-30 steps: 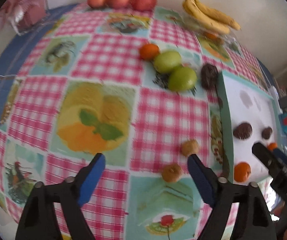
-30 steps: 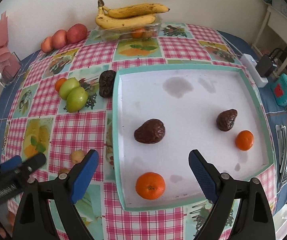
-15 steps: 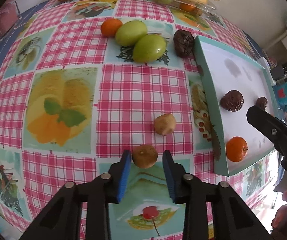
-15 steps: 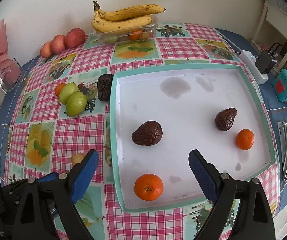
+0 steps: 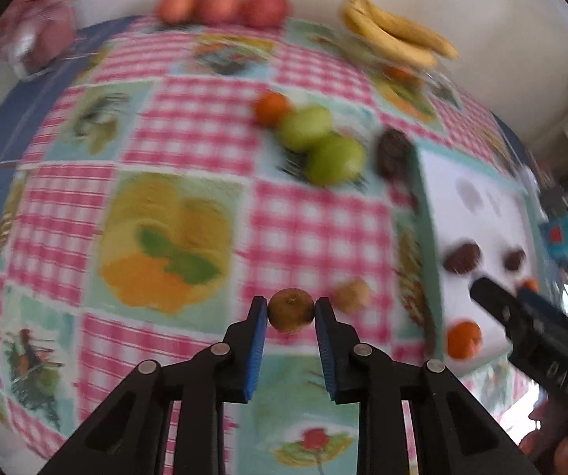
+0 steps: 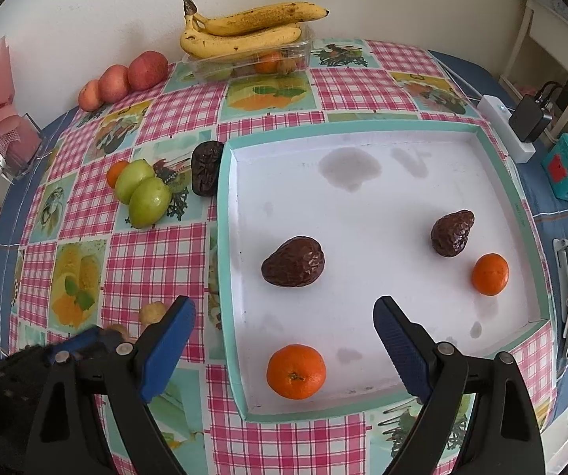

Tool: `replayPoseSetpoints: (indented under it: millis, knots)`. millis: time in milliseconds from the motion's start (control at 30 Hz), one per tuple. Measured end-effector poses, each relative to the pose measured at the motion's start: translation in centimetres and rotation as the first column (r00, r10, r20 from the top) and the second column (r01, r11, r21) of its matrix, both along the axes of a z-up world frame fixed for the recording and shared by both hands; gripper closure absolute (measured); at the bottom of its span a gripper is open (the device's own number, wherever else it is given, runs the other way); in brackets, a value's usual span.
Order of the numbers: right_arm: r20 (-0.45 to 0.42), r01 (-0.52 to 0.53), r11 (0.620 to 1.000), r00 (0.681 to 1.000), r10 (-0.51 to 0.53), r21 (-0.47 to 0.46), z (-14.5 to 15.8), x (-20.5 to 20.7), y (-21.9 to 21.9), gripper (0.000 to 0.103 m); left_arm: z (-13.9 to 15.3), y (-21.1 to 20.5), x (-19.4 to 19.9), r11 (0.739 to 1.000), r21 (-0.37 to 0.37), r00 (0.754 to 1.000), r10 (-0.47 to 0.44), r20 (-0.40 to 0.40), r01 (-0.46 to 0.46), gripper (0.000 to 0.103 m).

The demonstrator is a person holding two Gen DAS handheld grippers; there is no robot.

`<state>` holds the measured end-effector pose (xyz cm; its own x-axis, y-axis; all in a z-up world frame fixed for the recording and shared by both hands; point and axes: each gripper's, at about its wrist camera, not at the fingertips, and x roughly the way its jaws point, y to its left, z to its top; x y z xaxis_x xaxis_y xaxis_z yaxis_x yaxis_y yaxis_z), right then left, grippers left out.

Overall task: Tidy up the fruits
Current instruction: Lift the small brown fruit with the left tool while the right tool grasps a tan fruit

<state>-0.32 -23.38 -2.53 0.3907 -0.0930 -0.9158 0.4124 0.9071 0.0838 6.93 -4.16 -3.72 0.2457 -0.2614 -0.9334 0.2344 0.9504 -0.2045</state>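
My left gripper is shut on a small brown round fruit and holds it just above the checked tablecloth. A second small tan fruit lies on the cloth to its right. My right gripper is open and empty over the front of the white tray, which holds two dark wrinkled fruits and two oranges. Two green fruits, a small orange and another dark fruit lie on the cloth left of the tray.
Bananas lie on a clear plastic box at the back. Three red apples sit by the wall. A pink gift box stands at the far left. A power strip and a teal device lie right of the tray.
My left gripper went down over the small brown fruit, shut on it and lifted it. My right gripper has barely moved and stays open.
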Motion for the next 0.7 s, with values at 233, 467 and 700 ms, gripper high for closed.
replayPoseSetpoints:
  millis: [233,467,700]
  knots:
    - [-0.026,-0.067,0.998,0.997,0.068,0.019,-1.4,1.5,1.9,0.011,1.0,4.9,1.4,0.984,-0.019,0.982,0.181,0.049,-0.18,0.077]
    - [0.015,-0.221,0.972,0.975,0.221,0.075,-1.6,3.0,5.9,0.011,0.7,7.1,2.2,0.967,-0.042,0.966,0.253,0.045,-0.251,0.077]
    - [0.046,-0.276,0.956,0.961,0.273,0.102,-1.7,4.0,8.0,0.038,0.8,7.3,2.0,0.967,-0.053,0.967,0.253,0.033,-0.251,0.076]
